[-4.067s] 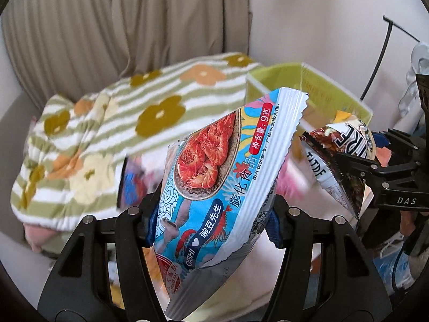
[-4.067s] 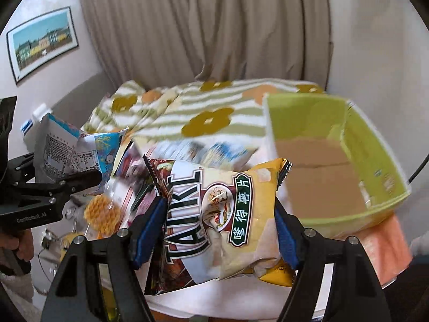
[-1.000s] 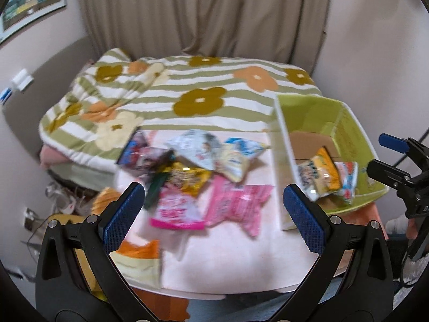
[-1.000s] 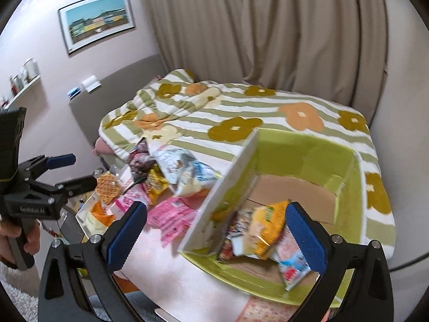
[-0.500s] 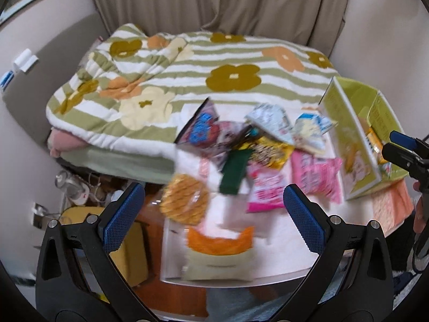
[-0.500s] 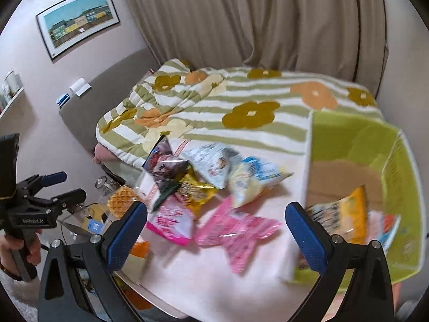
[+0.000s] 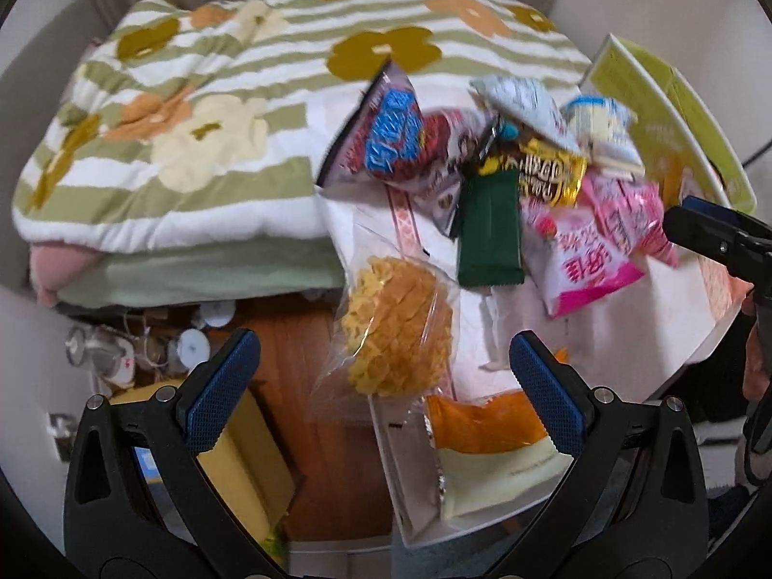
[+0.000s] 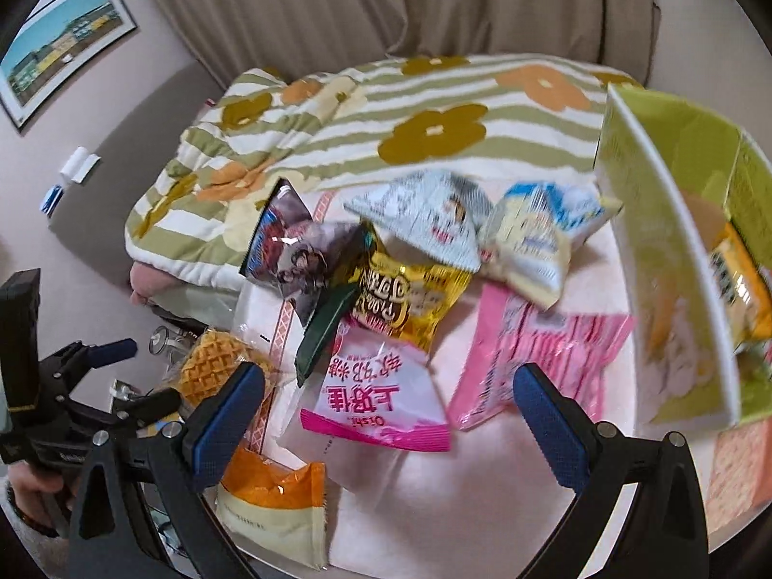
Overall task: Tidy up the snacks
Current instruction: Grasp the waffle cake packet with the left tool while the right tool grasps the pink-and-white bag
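Both grippers are held spread wide with nothing pinched. The left gripper is hung right over the waffle bag, which is sat at the tabletop's left edge. The right gripper is pointed at the pink bag near the front edge. The green box, seen at the right edge, is loaded with a yellow packet.

Snack bags crowd the table's far half; near edge bare
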Demonstrator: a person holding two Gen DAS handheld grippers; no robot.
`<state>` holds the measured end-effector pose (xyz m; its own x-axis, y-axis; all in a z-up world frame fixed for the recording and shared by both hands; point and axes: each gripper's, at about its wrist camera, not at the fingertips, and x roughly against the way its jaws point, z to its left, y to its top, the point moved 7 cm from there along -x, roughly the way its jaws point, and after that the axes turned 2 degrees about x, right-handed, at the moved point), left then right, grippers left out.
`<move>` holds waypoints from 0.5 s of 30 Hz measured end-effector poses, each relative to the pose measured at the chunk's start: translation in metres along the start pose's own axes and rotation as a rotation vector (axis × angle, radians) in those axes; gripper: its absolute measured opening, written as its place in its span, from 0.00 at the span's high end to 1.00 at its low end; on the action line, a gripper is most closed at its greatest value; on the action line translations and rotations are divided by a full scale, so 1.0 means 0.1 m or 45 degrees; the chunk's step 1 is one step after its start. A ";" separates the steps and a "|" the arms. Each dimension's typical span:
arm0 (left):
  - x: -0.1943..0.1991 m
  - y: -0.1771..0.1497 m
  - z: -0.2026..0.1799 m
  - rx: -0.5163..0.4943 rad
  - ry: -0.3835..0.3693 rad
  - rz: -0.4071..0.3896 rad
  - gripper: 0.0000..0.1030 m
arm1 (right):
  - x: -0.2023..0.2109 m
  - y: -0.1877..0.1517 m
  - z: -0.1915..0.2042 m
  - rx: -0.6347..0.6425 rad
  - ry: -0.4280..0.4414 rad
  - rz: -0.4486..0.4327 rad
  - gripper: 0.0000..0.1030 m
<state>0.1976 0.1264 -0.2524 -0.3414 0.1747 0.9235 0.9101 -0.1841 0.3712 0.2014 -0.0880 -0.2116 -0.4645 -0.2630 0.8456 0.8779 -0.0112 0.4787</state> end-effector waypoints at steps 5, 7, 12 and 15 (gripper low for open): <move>-0.26 0.01 -0.11 -0.110 0.014 0.004 0.01 | -0.18 -0.07 0.05 -0.018 -0.044 0.033 0.00; -0.35 0.02 -0.15 -0.162 0.053 0.004 0.03 | -0.27 -0.09 0.04 -0.026 -0.052 0.054 0.00; -0.47 0.02 -0.23 -0.293 0.167 -0.006 0.04 | -0.41 -0.12 0.03 -0.041 -0.049 0.073 0.00; -0.54 0.02 -0.28 -0.367 0.228 -0.011 0.04 | -0.50 -0.12 0.03 -0.031 -0.063 0.084 0.00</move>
<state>0.2109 0.0899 -0.2986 -0.4078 0.0094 0.9130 0.8118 -0.4541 0.3672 0.2134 -0.0720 -0.2592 -0.4104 -0.2158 0.8860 0.9090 -0.0193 0.4164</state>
